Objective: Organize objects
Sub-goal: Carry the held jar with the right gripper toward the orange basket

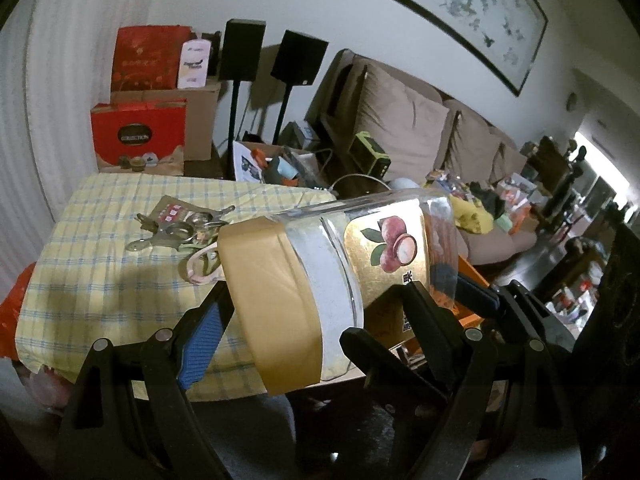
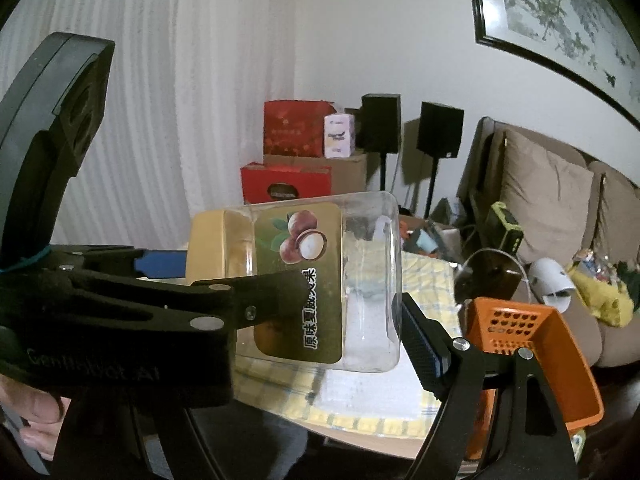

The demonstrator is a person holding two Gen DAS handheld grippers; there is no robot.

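A clear plastic jar (image 1: pixel 360 264) with a tan lid (image 1: pixel 272 304) and a gold nut label hangs tilted above the table edge. My left gripper (image 1: pixel 316 300) is shut on it at the lid end, one blue pad by the lid and the other finger across the body. In the right wrist view the same jar (image 2: pixel 304 280) lies sideways, with the left gripper (image 2: pixel 228 268) across it. My right gripper (image 2: pixel 296 320) holds the jar near its base. One of its pads (image 2: pixel 420 340) presses on the clear end, and the other finger is hidden behind the left gripper.
A yellow checked cloth (image 1: pixel 100 280) covers the table, with a heap of keys and metal tools (image 1: pixel 180 228) on it. An orange perforated basket (image 2: pixel 520 340) sits by the right gripper. Red boxes (image 1: pixel 140 140), two speakers on stands and a cluttered sofa (image 1: pixel 400 132) lie beyond. A hand (image 2: pixel 36 420) shows at lower left.
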